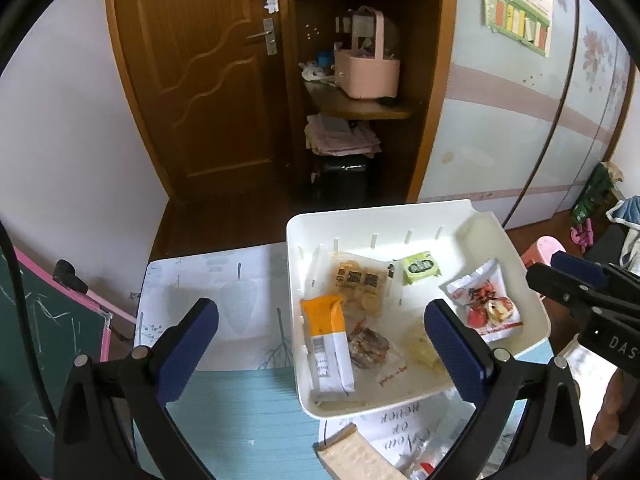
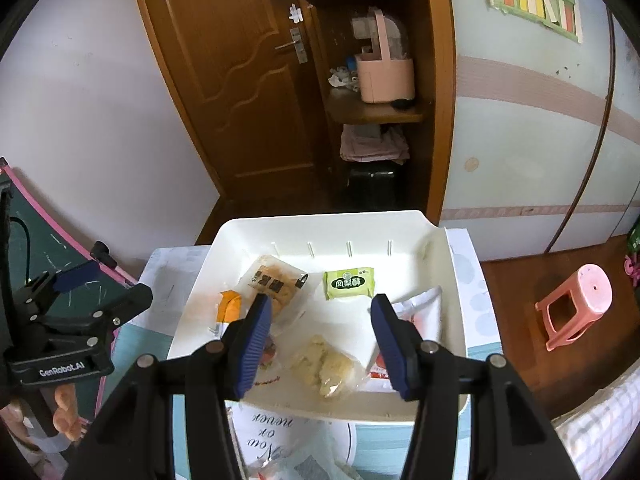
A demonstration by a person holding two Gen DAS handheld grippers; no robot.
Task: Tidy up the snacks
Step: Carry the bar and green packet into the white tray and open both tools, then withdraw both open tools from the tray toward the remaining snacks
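Observation:
A white tray (image 1: pixel 380 210) (image 2: pixel 320 218) on the table holds several snacks. Among them are an orange-and-white packet (image 1: pixel 326 344), a clear biscuit packet (image 1: pixel 358 284) (image 2: pixel 276 280), a green packet (image 1: pixel 420 267) (image 2: pixel 349 283), a red-and-white packet (image 1: pixel 486 304), a dark nut bar (image 1: pixel 368 344) and a pale yellow snack (image 2: pixel 324 364). My left gripper (image 1: pixel 320 306) hovers wide open over the tray's left side, holding nothing. Over the tray's middle my right gripper (image 2: pixel 320 300) stands partly open above the yellow snack, with its pads clear of it.
A beige packet (image 1: pixel 352 456) and clear wrappers (image 2: pixel 280 464) lie on lettered paper in front of the tray. A chalkboard (image 1: pixel 40 340) stands left of the table and a pink stool (image 2: pixel 576 304) on the floor to the right. Behind are a door and shelves.

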